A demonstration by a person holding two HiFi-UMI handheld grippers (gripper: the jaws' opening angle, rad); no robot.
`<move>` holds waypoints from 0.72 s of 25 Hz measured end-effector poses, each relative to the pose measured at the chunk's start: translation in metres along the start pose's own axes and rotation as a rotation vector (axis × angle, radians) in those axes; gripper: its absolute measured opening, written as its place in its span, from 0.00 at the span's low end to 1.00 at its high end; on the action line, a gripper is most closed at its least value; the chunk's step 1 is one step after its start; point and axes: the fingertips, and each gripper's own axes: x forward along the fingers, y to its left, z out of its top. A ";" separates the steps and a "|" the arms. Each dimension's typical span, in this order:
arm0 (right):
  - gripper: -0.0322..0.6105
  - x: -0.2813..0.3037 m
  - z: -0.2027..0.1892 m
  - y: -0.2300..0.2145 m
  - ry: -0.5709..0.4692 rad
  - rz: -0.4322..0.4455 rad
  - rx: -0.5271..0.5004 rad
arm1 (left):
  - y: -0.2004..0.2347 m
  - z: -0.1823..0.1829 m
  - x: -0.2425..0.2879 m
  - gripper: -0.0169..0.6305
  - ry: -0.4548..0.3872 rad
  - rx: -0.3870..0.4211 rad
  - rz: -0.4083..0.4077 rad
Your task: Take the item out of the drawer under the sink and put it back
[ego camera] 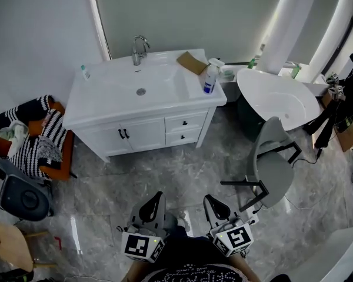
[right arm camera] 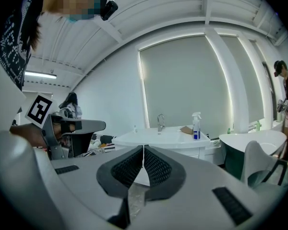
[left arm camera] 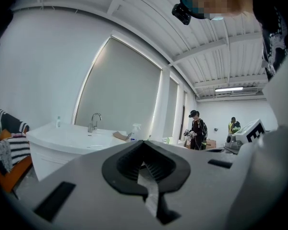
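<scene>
Left gripper (ego camera: pixel 157 197) and right gripper (ego camera: pixel 210 201) are pressed together, empty. Drawer (ego camera: pixel 195 121) shut, item unseen; the small dark knob (ego camera: pixel 185 123), probably slippery, is where to pinch.

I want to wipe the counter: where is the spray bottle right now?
In the head view, the spray bottle stands at the sink counter's right end, beside the brown cardboard piece.

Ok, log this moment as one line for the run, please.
stage: standing off from white sink cabinet | its two small drawers: closed | left gripper: jaws shut, empty | right gripper: jaws shut, empty
</scene>
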 end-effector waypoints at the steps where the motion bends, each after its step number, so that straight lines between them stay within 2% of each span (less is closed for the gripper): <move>1: 0.08 0.000 -0.001 -0.001 0.007 -0.004 -0.001 | 0.000 0.000 0.002 0.03 0.004 -0.001 -0.003; 10: 0.08 0.029 -0.007 -0.017 0.036 -0.016 0.015 | 0.014 0.000 0.038 0.03 0.015 -0.012 -0.049; 18: 0.08 0.090 0.021 -0.024 0.018 0.003 0.022 | 0.053 0.031 0.083 0.03 0.009 0.008 -0.096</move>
